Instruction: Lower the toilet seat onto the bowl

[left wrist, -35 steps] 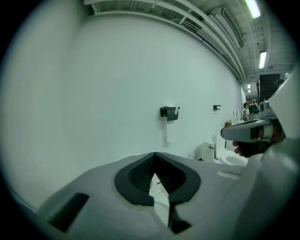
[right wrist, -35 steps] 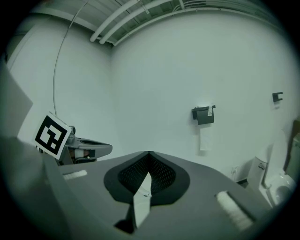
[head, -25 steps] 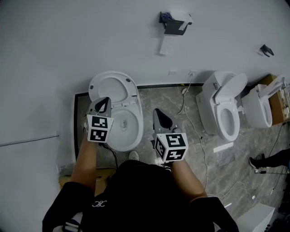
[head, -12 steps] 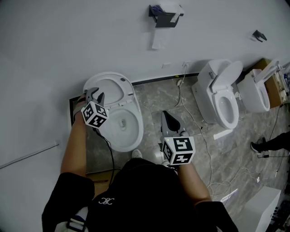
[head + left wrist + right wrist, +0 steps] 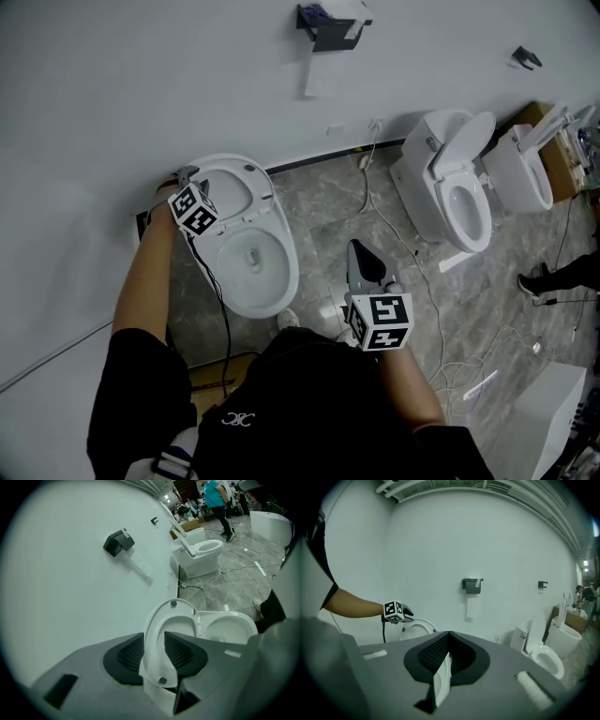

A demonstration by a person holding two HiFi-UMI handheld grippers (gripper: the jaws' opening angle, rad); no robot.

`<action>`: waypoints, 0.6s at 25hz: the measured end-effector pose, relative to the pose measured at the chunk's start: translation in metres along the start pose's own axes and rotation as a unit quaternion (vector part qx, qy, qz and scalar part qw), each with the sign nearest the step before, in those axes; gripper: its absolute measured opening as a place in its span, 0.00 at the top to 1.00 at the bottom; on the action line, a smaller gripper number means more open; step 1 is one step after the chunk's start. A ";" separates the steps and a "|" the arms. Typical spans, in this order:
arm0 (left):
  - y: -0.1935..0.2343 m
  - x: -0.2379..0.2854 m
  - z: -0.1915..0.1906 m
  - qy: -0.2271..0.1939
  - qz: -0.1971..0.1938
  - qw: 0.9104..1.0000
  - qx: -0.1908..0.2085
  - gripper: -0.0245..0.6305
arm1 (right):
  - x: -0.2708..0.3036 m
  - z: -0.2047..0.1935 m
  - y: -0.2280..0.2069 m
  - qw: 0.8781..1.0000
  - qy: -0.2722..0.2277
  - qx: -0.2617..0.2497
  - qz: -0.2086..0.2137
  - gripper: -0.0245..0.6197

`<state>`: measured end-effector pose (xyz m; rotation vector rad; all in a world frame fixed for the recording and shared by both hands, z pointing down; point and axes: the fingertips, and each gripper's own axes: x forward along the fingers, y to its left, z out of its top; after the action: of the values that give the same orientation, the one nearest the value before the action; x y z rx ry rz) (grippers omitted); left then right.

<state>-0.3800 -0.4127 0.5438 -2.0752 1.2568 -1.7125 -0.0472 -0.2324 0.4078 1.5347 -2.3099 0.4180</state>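
A white toilet stands against the wall at the left of the head view, with its seat (image 5: pixel 266 192) raised upright above the bowl (image 5: pixel 284 277). My left gripper (image 5: pixel 188 175) is at the seat's upper left edge, close to the wall. In the left gripper view its jaws have just been opening. They stand apart on either side of the seat's rim (image 5: pixel 154 623), with the left gripper (image 5: pixel 153 635) not visibly clamped on it. The bowl (image 5: pixel 243 623) lies beyond. My right gripper (image 5: pixel 367 265) hangs over the floor to the right of the toilet. It is shut and empty (image 5: pixel 449 634).
A second toilet (image 5: pixel 424 202) with its lid up and a third (image 5: pixel 525 183) stand further right along the wall. A black paper holder (image 5: pixel 323 28) hangs on the wall. Cables (image 5: pixel 415 281) trail over the grey floor. A person's legs (image 5: pixel 562 277) show at the right edge.
My left gripper has moved from over the bowl up and left to the raised seat's rim, rolling as it went, and its jaws have opened. The right gripper has drifted slightly.
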 end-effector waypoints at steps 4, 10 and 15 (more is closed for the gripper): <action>0.012 0.032 -0.011 0.020 -0.004 1.000 -0.006 0.78 | 0.004 -0.004 0.002 1.000 0.012 -0.009 -0.010 0.95; 0.023 0.057 -0.020 0.043 -0.018 0.999 0.001 0.80 | 0.010 -0.010 -0.002 0.999 0.026 -0.010 -0.023 0.95; 0.026 0.074 -0.031 0.058 -0.027 0.998 -0.004 0.80 | 0.023 -0.014 -0.001 0.999 0.038 -0.010 -0.025 0.95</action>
<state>-0.4210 -0.4689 0.5920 -2.0587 1.2513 -1.8782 -0.0529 -0.2460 0.4308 1.5368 -2.2060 0.4303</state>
